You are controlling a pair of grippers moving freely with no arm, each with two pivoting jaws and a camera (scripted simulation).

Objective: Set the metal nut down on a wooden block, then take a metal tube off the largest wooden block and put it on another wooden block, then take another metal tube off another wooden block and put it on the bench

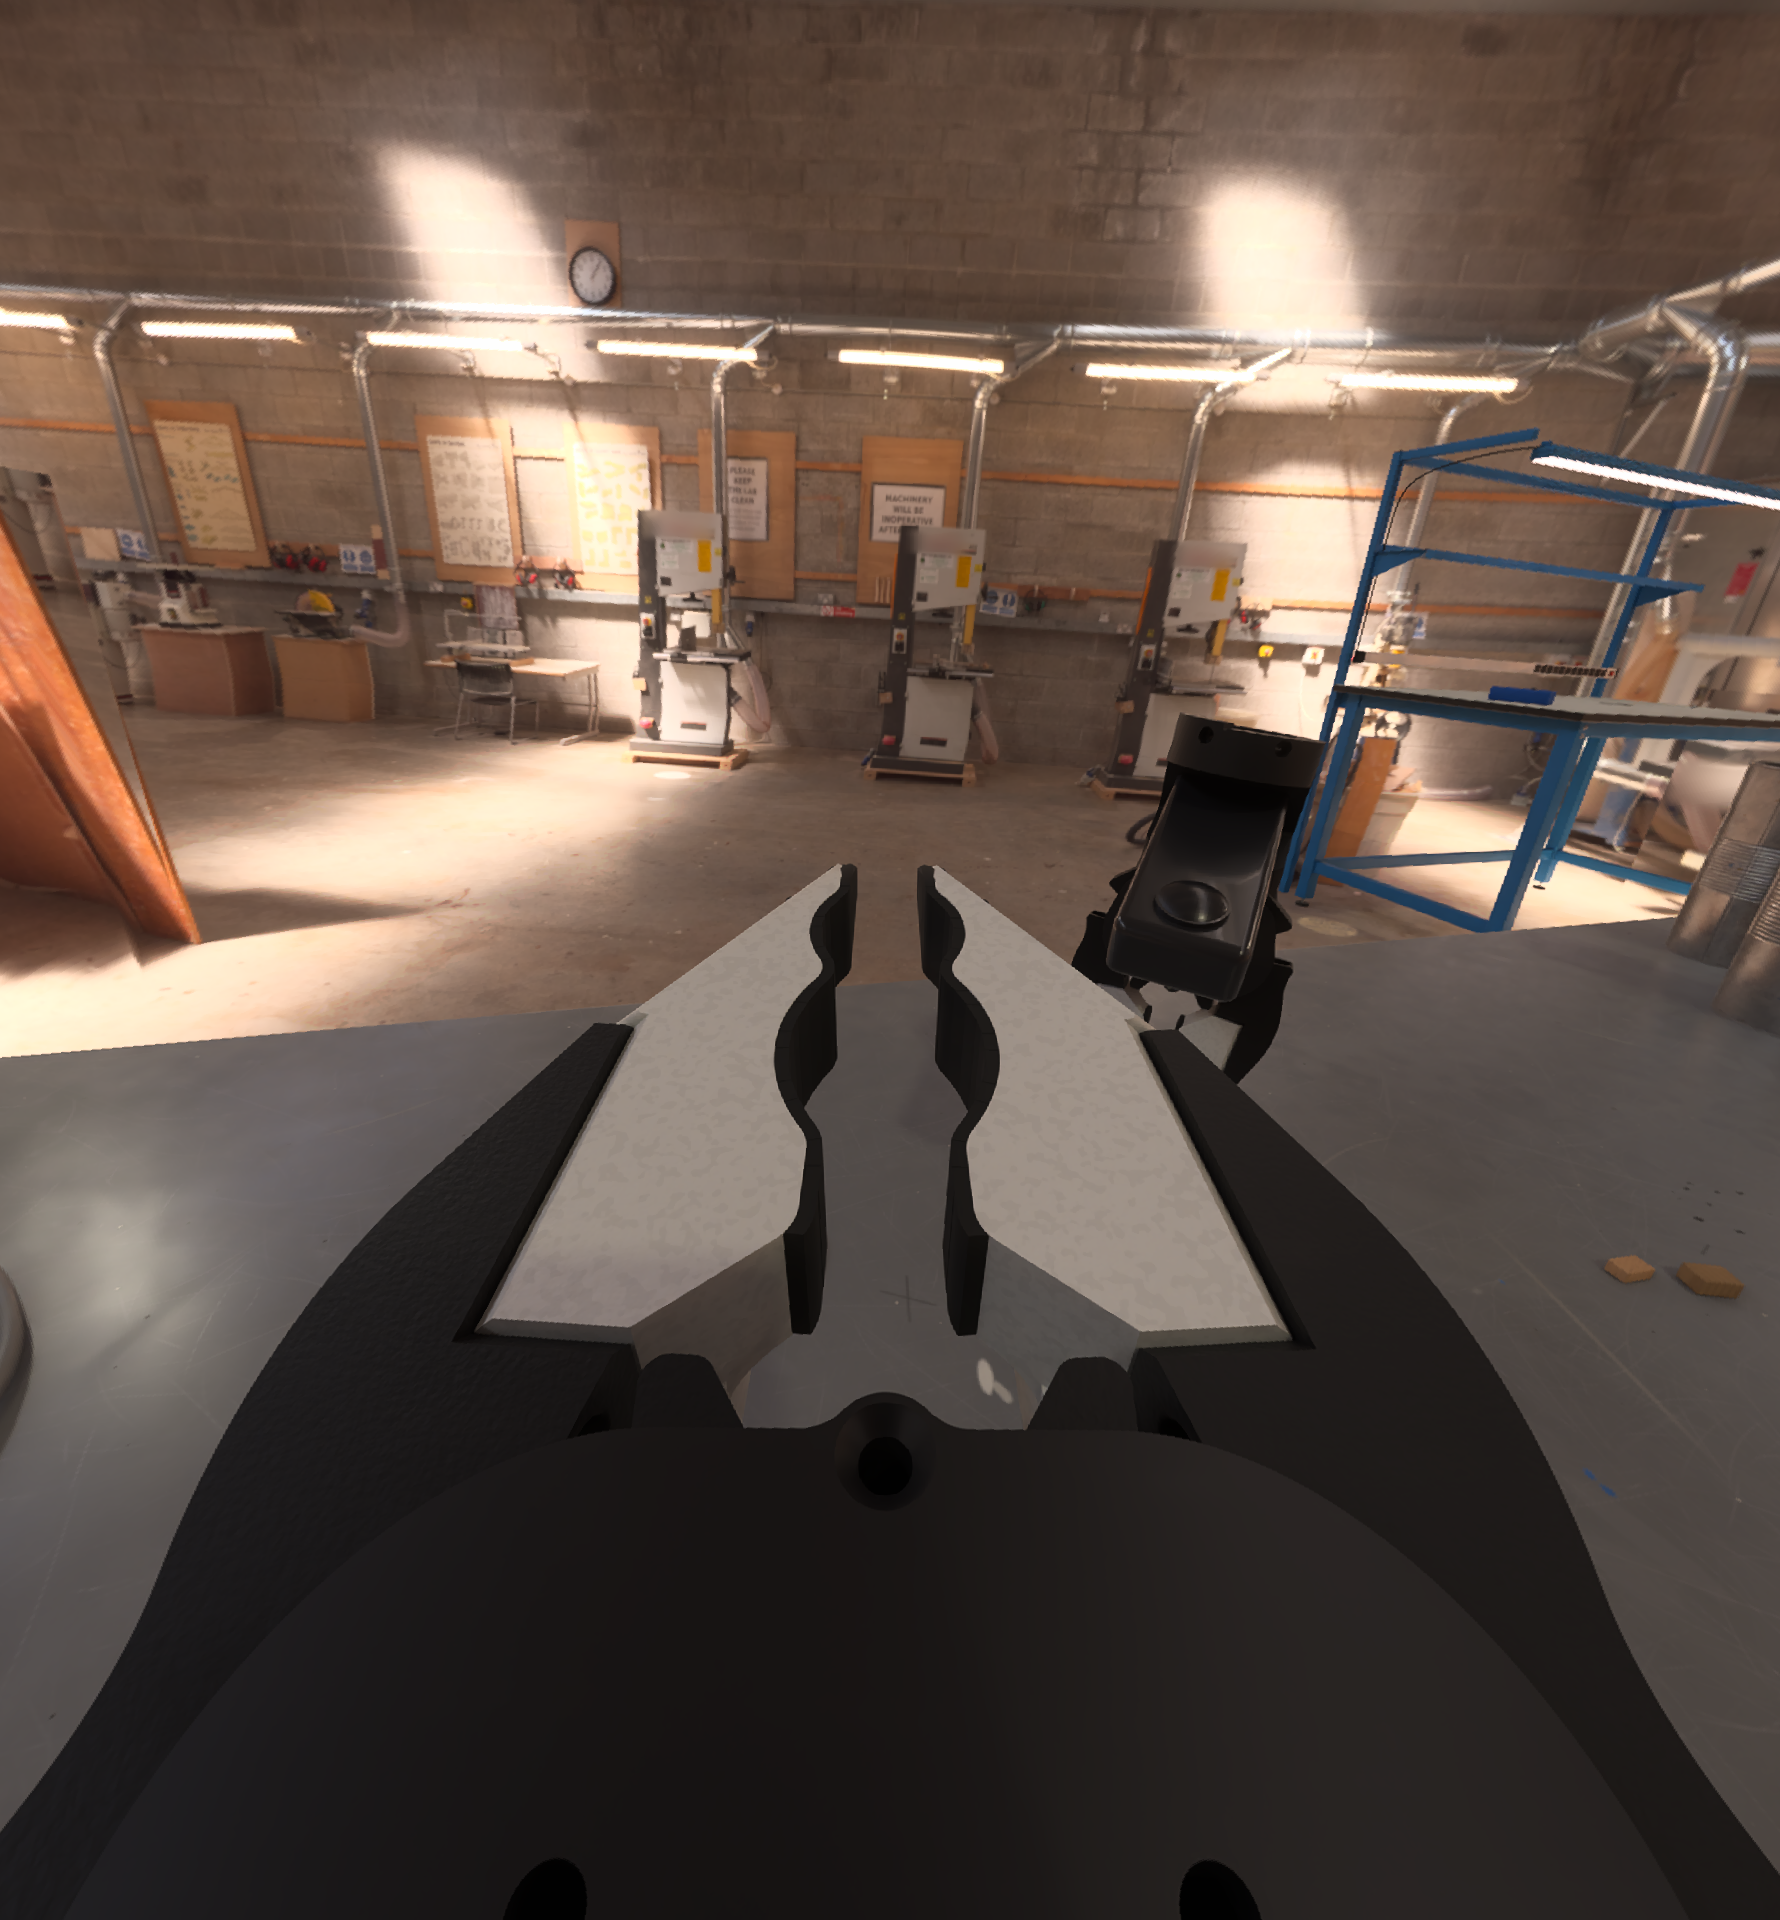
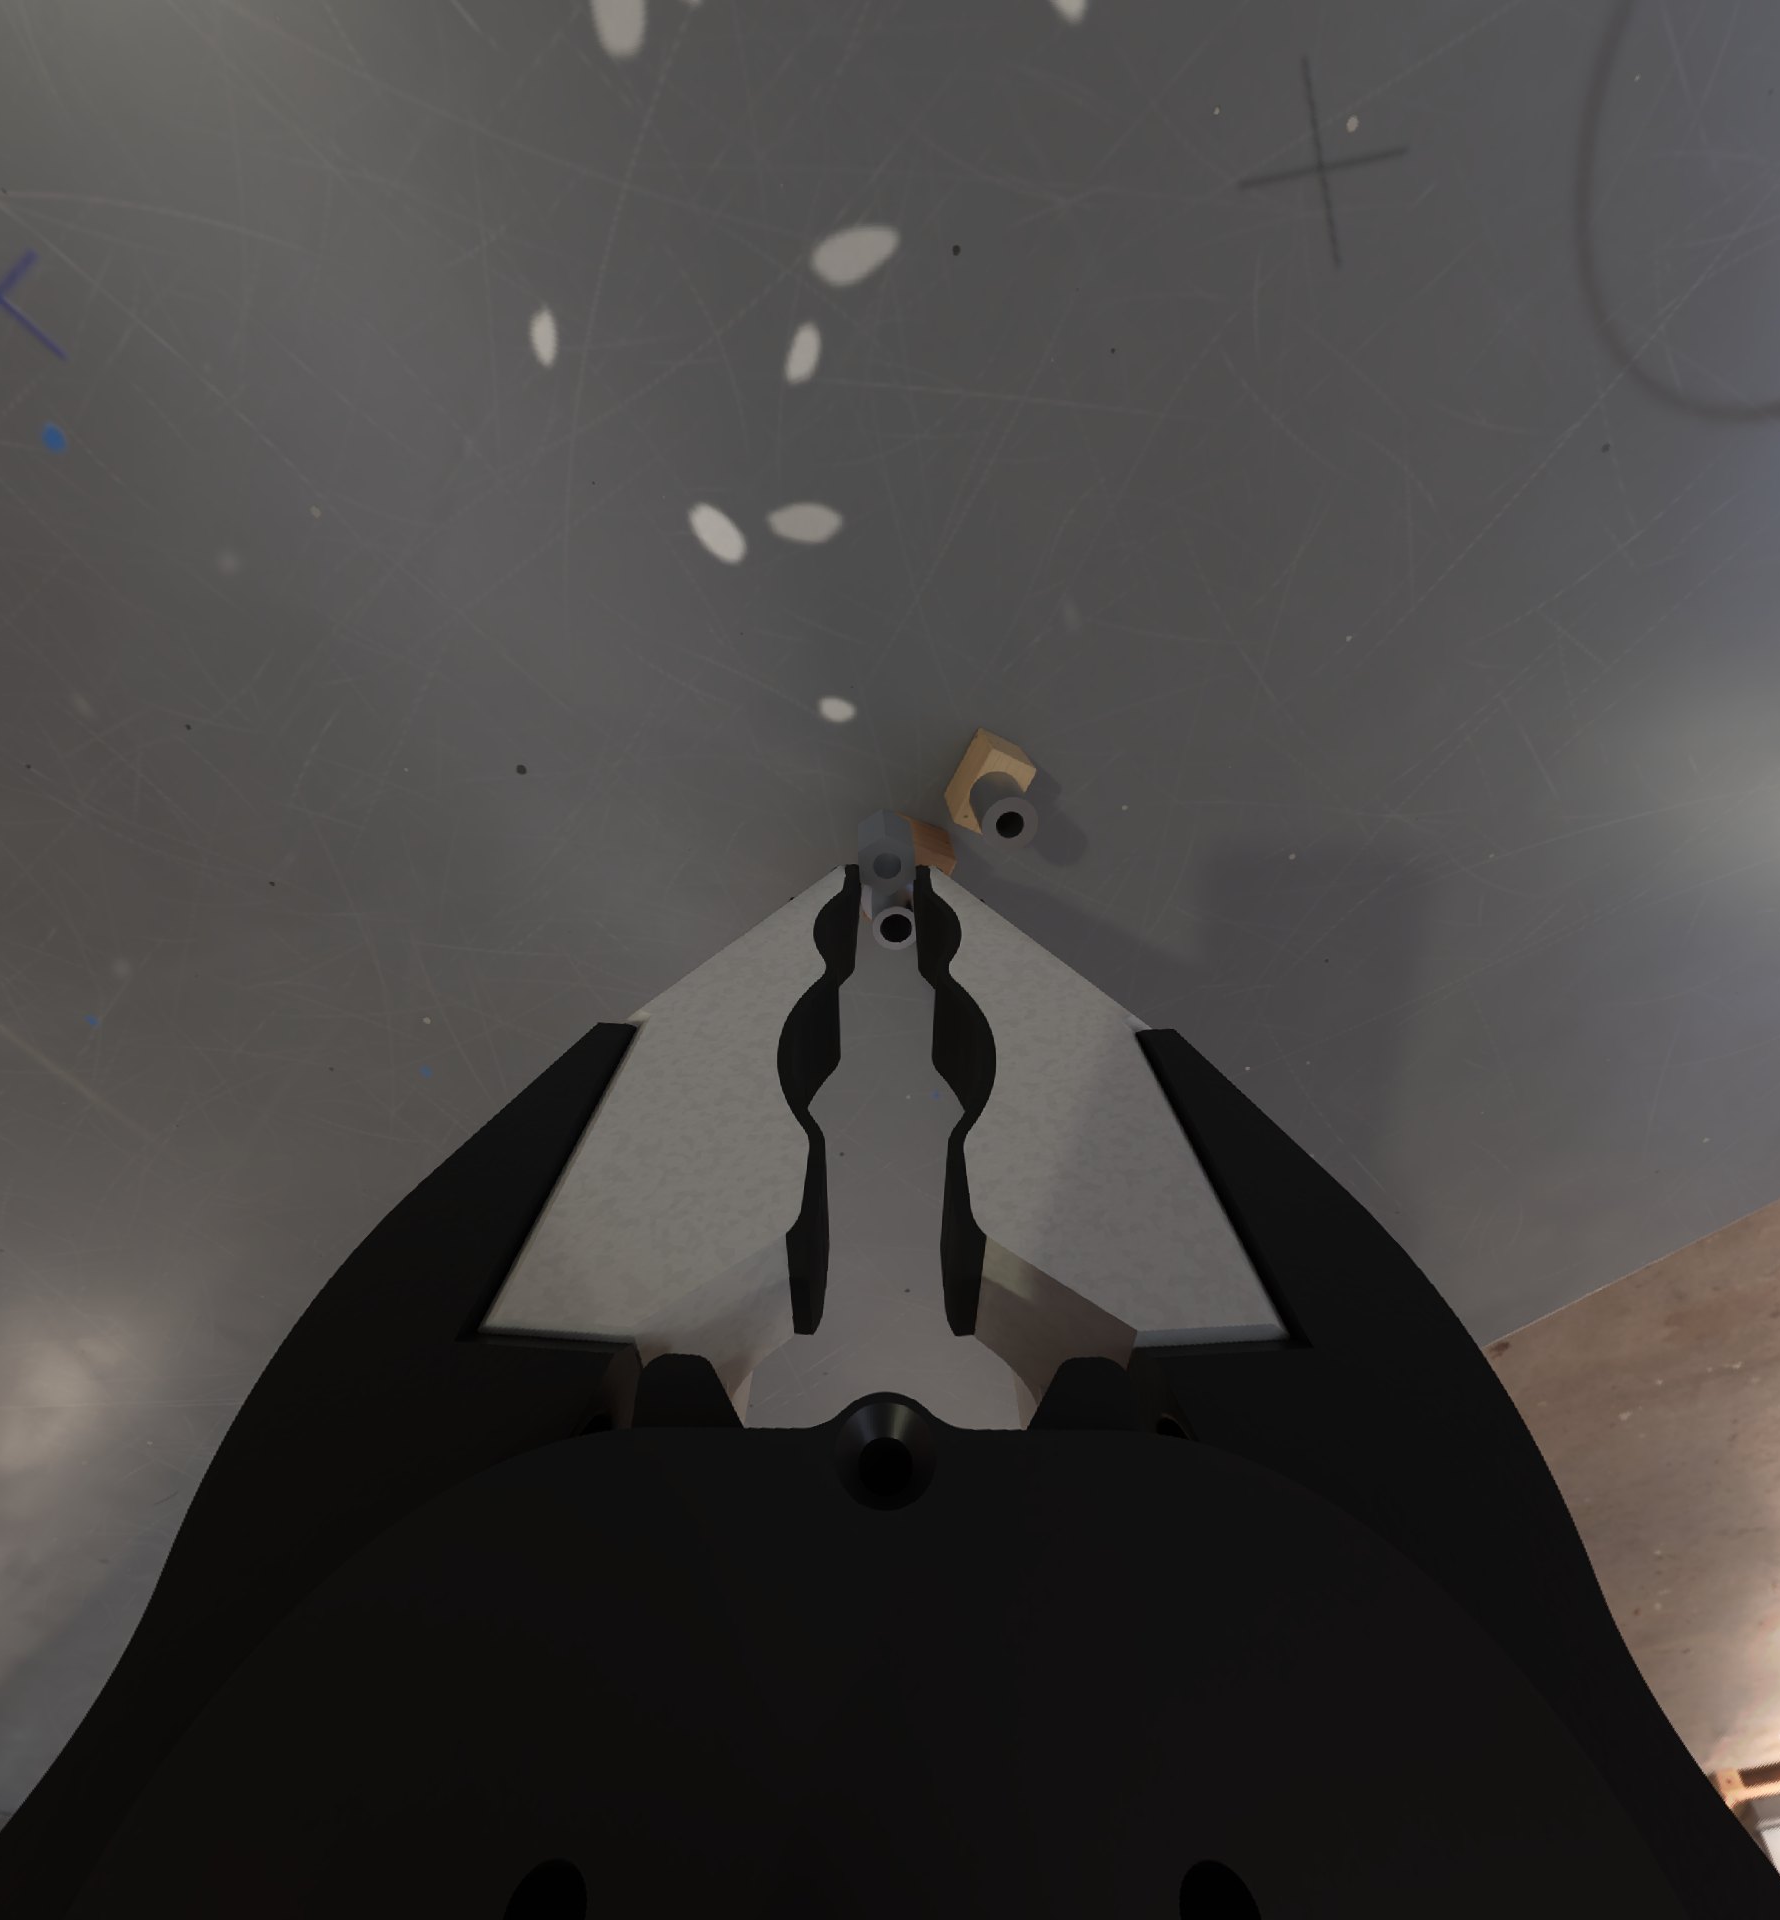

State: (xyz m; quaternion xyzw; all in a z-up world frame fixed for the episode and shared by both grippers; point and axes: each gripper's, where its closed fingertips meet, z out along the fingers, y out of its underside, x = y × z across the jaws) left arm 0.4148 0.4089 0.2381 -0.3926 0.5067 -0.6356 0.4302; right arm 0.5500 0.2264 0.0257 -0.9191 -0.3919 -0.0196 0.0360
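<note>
Pointing down at the grey tabletop (image 2: 346,727), the right tool (image 2: 886,883) grips a metal tube (image 2: 894,927) between its tips, above a wooden block (image 2: 934,840) carrying the metal nut (image 2: 884,837). Nearby, another tube (image 2: 1008,821) stands on a second block (image 2: 981,771). The left tool (image 1: 886,883) is released, holding nothing. The wall posters (image 1: 907,511) are too small to read.

My left camera sat low over the grey bench (image 1: 242,1195), facing level across the workshop, while my right camera looked straight down on it from higher up; both shared that bench.
</note>
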